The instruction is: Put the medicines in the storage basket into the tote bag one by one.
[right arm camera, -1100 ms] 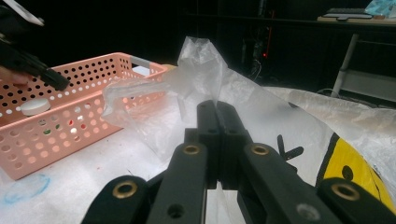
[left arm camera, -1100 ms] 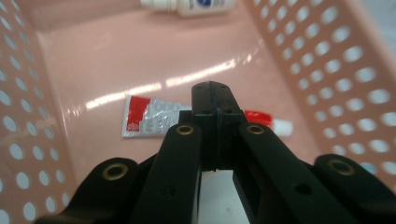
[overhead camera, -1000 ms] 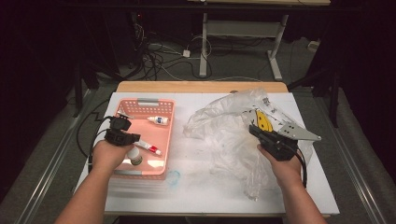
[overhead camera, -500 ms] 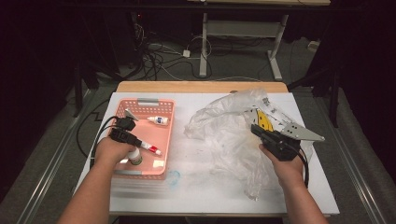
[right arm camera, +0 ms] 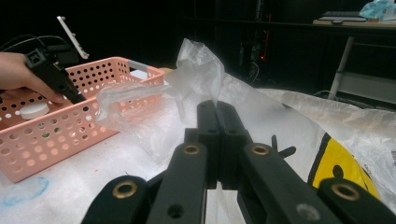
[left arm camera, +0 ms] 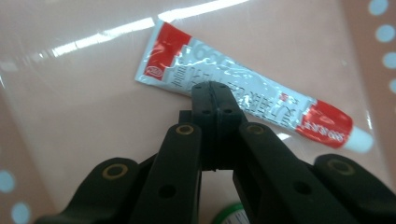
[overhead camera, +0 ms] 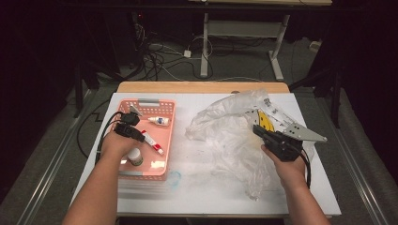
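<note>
A pink perforated basket (overhead camera: 162, 166) stands on the left of the white table. In it lie a red and white tube (overhead camera: 152, 143) (left arm camera: 243, 91), a small white bottle (overhead camera: 159, 121) and a round-capped jar (overhead camera: 135, 157). My left gripper (overhead camera: 141, 137) (left arm camera: 210, 88) is shut, its tips just over the tube's middle with nothing between them. It also appears far off in the right gripper view (right arm camera: 77, 99). My right gripper (overhead camera: 258, 127) (right arm camera: 217, 109) is shut at a crumpled clear plastic bag (overhead camera: 225, 133) (right arm camera: 201, 70). I cannot tell whether the film is pinched.
Inside the bag is a yellow label (overhead camera: 266, 123) (right arm camera: 345, 172). A wooden strip (overhead camera: 202, 87) runs along the table's far edge. A faint blue ring (overhead camera: 174, 177) marks the table in front of the basket. Cables and desk legs lie on the dark floor beyond.
My left gripper has moved right and down into the basket, coming in over the tube. The right gripper and the bag have stayed in place.
</note>
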The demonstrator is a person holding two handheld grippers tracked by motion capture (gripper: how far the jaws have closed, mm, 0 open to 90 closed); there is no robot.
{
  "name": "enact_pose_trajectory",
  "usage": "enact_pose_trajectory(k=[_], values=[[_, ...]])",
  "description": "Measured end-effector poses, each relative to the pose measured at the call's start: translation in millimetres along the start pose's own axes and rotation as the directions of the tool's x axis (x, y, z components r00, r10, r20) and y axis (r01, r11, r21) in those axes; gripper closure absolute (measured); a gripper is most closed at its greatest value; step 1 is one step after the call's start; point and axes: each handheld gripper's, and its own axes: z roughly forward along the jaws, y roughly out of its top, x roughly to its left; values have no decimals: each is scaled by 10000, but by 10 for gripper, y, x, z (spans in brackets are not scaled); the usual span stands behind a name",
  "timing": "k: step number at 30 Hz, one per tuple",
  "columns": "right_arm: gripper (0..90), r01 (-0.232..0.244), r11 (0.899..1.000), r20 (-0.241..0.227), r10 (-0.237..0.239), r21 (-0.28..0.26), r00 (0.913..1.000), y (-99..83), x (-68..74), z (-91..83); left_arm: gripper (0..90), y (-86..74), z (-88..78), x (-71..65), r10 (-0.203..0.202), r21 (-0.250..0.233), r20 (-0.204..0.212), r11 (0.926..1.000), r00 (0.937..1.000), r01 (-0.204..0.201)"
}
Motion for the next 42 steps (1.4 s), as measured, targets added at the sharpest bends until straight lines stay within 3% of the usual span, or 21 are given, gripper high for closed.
enact_pose_trajectory(k=[5, 8, 11, 14, 16, 17, 20, 24, 28, 29, 31, 34, 36, 42], values=[[900, -40, 10000, -21, 40, 36, 10000, -8, -6, -5, 880, 150, 29, -49, 369, 15, -71, 9993, 9993, -369], [900, 5, 10000, -30, -5, 57, 10000, -15, -14, -3, 880, 235, 49, -130, 815, 51, -101, 9967, 9966, -815], [900, -51, 10000, -33, 51, 57, 10000, -16, -16, -12, 880, 263, -5, -274, 1125, -384, 61, 9929, 9936, -1121], [900, -59, 10000, -60, 59, 31, 10000, -17, -12, -20, 880, 206, -69, -468, 1649, -596, 449, 9850, 9853, -1621], [900, -16, 10000, -70, 16, 14, 10000, -13, -2, -22, 880, 137, -54, -638, 2378, -95, 377, 9713, 9706, -2376], [900, 38, 10000, -92, -38, 18, 10000, -9, 4, -20, 880, 108, -44, -698, 2548, 118, 413, 9667, 9661, -2555], [900, 62, 10000, -160, -61, 34, 9999, -4, 30, -9, 880, 64, 13, -786, 2812, 573, 250, 9576, 9593, -2822], [900, 92, 10000, -155, -91, 35, 9998, 1, 44, -15, 880, 81, 24, -722, 2777, 1083, -233, 9557, 9604, -2737], [900, 40, 10000, -133, -40, -18, 9999, 4, 27, -31, 880, 81, -14, -556, 2365, 1101, -638, 9672, 9695, -2287], [900, 34, 10000, -128, -34, 1, 9999, 2, 22, -32, 880, 80, -40, -519, 2249, 914, -577, 9714, 9727, -2191], [900, 23, 10000, -120, -22, 12, 9999, -2, 15, -31, 880, 80, -132, -457, 1979, 109, -75, 9802, 9802, -1978], [900, 31, 10000, -138, -31, 12, 9999, -7, 7, -31, 879, 79, -231, -422, 1831, -558, -479, 9810, 9819, -1857], [900, 3, 10000, -144, -3, 5, 9999, -7, 7, -32, 875, 79, -232, -394, 1718, -578, -535, 9829, 9837, -1748], [900, -1, 10000, -140, 1, -39, 9999, 6, 21, -51, 633, 109, -145, -345, 1382, -348, -384, 9896, 9897, -1396]])
